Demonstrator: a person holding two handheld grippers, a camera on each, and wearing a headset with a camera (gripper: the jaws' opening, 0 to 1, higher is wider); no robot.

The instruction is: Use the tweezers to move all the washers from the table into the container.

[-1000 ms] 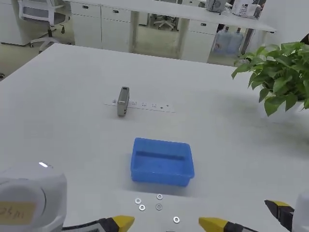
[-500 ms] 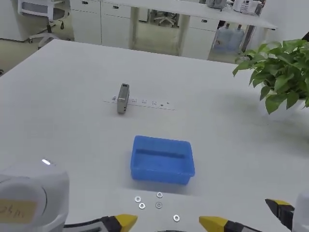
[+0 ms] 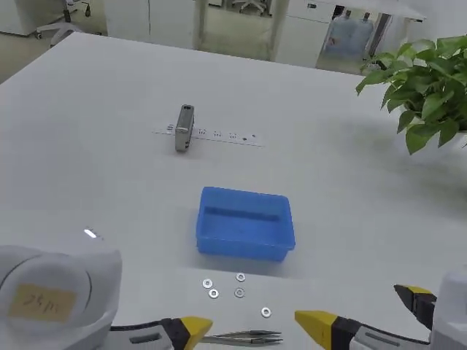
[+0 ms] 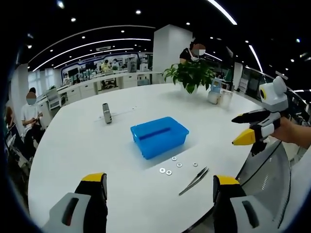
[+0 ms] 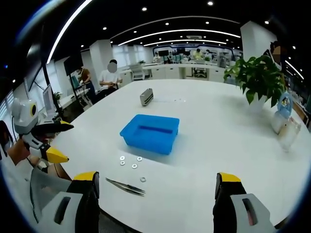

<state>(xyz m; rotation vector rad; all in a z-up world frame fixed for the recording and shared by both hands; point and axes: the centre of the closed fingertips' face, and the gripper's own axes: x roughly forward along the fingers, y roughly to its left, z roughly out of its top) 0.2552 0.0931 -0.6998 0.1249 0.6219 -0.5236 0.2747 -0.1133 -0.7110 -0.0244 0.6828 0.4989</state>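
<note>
White table [image 3: 87,160]: tweezers [image 3: 244,337] beside washers [image 3: 239,292], blue container [image 3: 245,233] beyond, grey block [image 3: 184,128] farther; left claw [image 4: 160,180] and right claw [image 5: 156,178] released.

**Around the work: a white desk, a plant, an open office**

The broad white desk [image 3: 87,146] carries a small grey block [image 3: 184,128], which stands at one end of a row of flush sockets [image 3: 226,136]. A leafy green potted plant [image 3: 430,73] stands at the desk's far right corner. In the right gripper view, clear bottles [image 5: 284,119] sit just beside it. Beyond the desk are white cabinets [image 3: 128,13] and water jugs [image 3: 349,36] on the floor — and people [image 5: 111,75] at other desks under rows of ceiling lights [image 5: 194,35].
</note>
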